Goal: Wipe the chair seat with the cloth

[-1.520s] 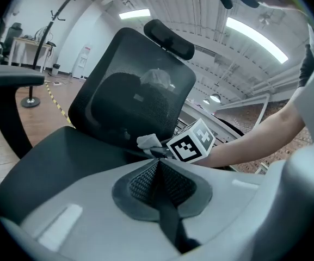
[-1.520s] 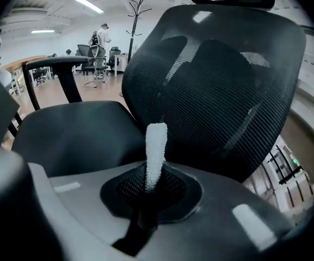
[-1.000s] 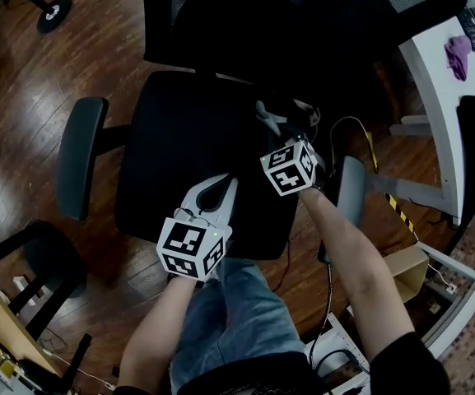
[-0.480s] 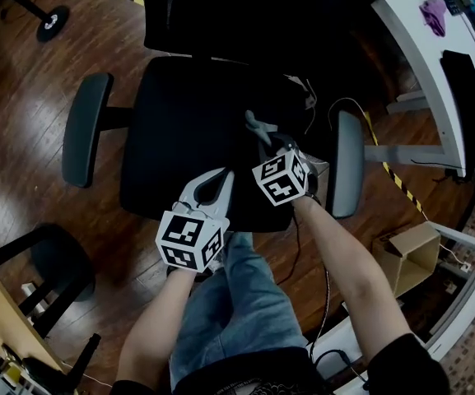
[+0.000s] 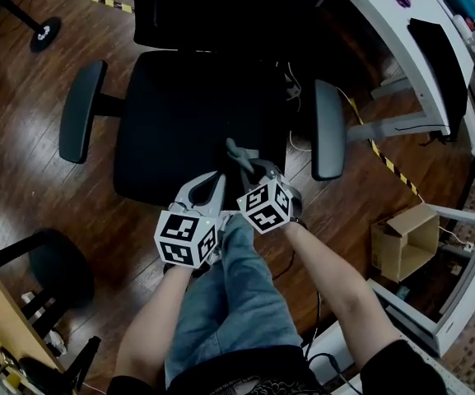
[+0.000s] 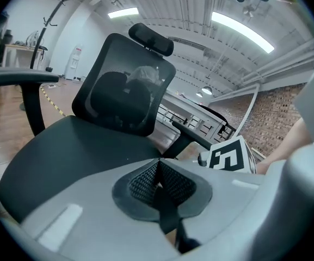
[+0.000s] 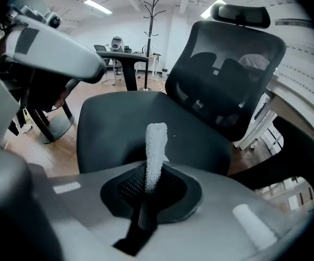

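Your right gripper (image 5: 252,169): jaws clamped on the cloth (image 7: 155,145), a pale strip standing up over the near right part of the chair seat (image 5: 179,109). Your left gripper (image 5: 211,189): jaws pressed together, nothing between them, just left of the right gripper at the seat's near edge.

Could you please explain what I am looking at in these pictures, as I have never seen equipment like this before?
No robot here: a person holds a tool in each hand. The top-down picture comes from a camera on the person's head; the other two come from cameras riding on the tools. The left hand-held gripper is shut and empty. The right hand-held gripper is shut on a pale cloth. Both are at the front edge of a black chair seat; the chair stands on a wooden floor. The patterned cubes are parts of the tools.
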